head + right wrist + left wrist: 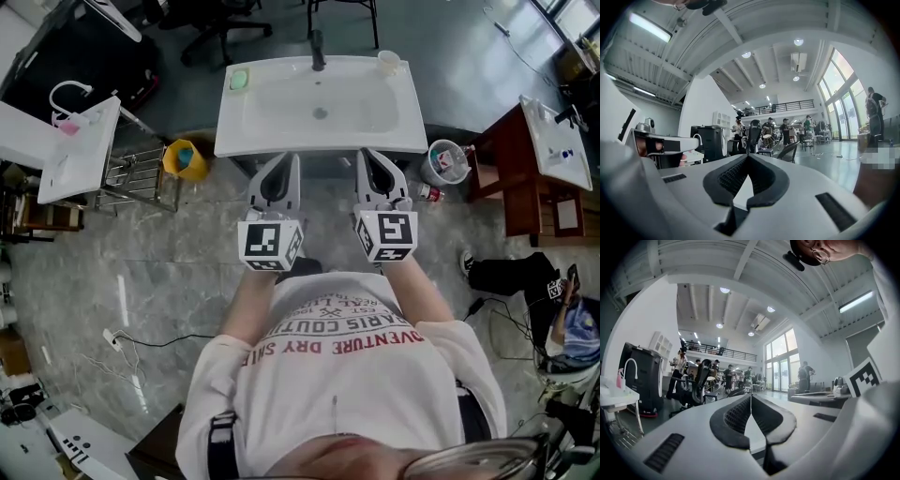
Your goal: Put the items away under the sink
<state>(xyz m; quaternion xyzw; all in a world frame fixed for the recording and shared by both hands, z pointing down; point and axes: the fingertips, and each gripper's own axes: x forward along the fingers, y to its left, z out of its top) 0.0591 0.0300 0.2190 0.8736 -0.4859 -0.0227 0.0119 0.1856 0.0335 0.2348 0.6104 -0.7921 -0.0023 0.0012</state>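
left gripper (pixel 280 167) and right gripper (pixel 376 165) hang just before the sink (pixel 281 117), claws pinched together on nothing, which fits a pause between items or the end; beneath it is hidden

White short-sleeved T-shirt (pixel 347 375): printed lettering is borne across the chest and is seen upside down in the head view.
Red line: "ADVENTURE DRY" can be read, followed by a word beginning "SHI" that is cut off at a fold.
Dark outlined line: only "COUTU" can be made out; the letters on either side are lost in creases.
Small print beside it: "EST" and "REAL" are read with some doubt.
Square markers: black-and-white code patterns are carried on the cubes of the left gripper (pixel 289 161) and the right gripper (pixel 366 157); no letters or digits are formed.
Both gripper views: no lettering can be read.
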